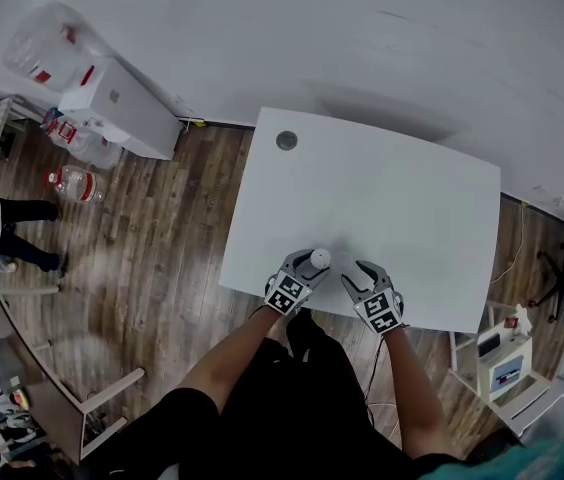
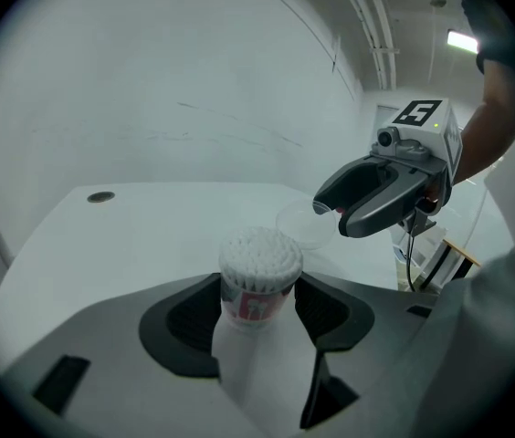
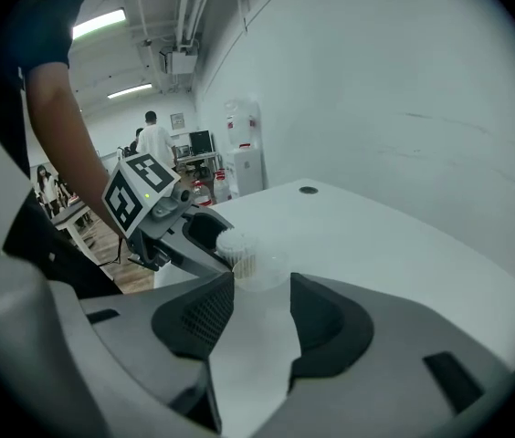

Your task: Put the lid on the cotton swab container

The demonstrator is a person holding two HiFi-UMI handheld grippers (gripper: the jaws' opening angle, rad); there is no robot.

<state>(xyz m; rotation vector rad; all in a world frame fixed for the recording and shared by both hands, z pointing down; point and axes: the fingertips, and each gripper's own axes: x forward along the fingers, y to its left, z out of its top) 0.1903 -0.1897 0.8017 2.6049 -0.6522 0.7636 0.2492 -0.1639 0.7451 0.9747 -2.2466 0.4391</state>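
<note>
A small round cotton swab container (image 2: 257, 281), packed with white swabs and wearing a red label, stands upright on the white table (image 1: 382, 198) near its front edge. My left gripper (image 2: 259, 304) is shut on it, one pad on each side. The clear round lid (image 2: 305, 224) lies on the table just right of the container, at the tips of my right gripper (image 2: 332, 210). In the right gripper view the lid (image 3: 263, 267) sits in front of the right gripper (image 3: 262, 290), whose jaws stand open and do not press on it. Behind it are the container (image 3: 236, 247) and the left gripper (image 3: 204, 235).
A round grommet hole (image 1: 286, 140) is in the table's far left corner. Wooden floor surrounds the table, with a white water dispenser (image 1: 122, 108) and bottles at the left and a small white cart (image 1: 507, 363) at the right. People stand far off to the left.
</note>
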